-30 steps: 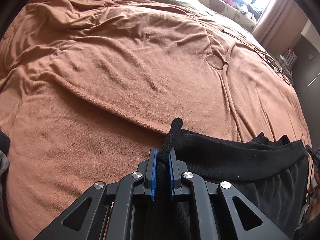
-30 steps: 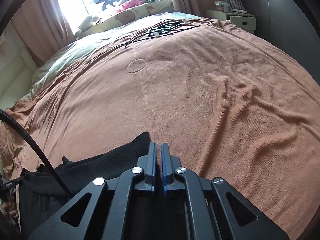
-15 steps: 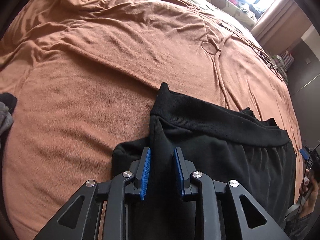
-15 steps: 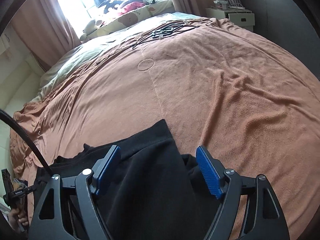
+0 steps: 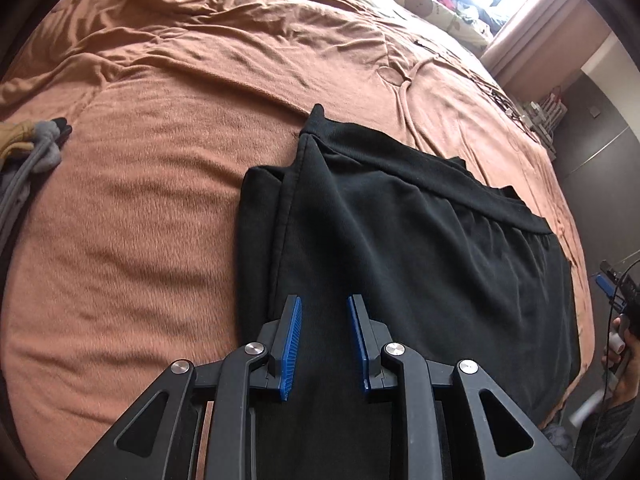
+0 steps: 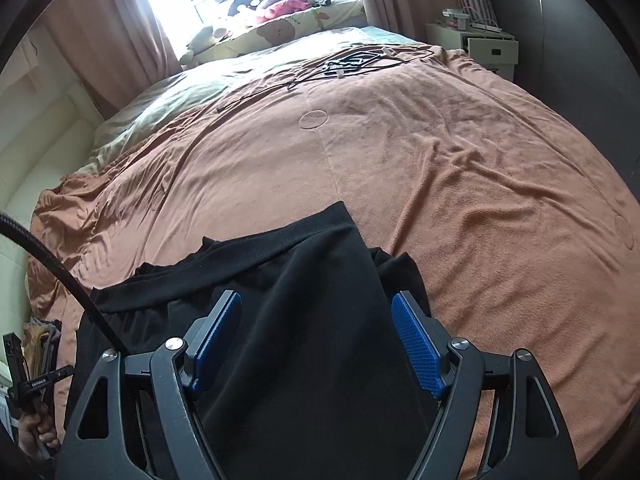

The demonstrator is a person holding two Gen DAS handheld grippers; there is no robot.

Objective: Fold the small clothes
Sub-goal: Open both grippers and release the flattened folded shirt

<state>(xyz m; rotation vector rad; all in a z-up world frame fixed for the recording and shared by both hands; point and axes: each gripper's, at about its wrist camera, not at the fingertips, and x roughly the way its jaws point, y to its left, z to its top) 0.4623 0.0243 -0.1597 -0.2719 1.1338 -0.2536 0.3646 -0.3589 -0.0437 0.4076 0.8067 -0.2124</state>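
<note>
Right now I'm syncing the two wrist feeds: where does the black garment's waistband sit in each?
Left wrist: the waistband runs diagonally from centre-top down to the right edge.
Right wrist: waistband crosses left of centre, above the open gripper.
Shared landmark: circular stitched patch on the brown blanket.

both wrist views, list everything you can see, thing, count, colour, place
black garment: one, black, ribbed waistband, flat on the near blanket
blanket: one, rust brown, covers the bed
sheet: one, pale green, far end of bed
cables: a tangle, black, far part of the blanket
clothes pile: a few, grey and tan, left edge of the left view
bear-print bedding: cream, by the window
curtains: pinkish brown, beside the window
nightstand: one, white, far right
left gripper: fingers open over the garment
right gripper: fingers open wide over the garment
</note>
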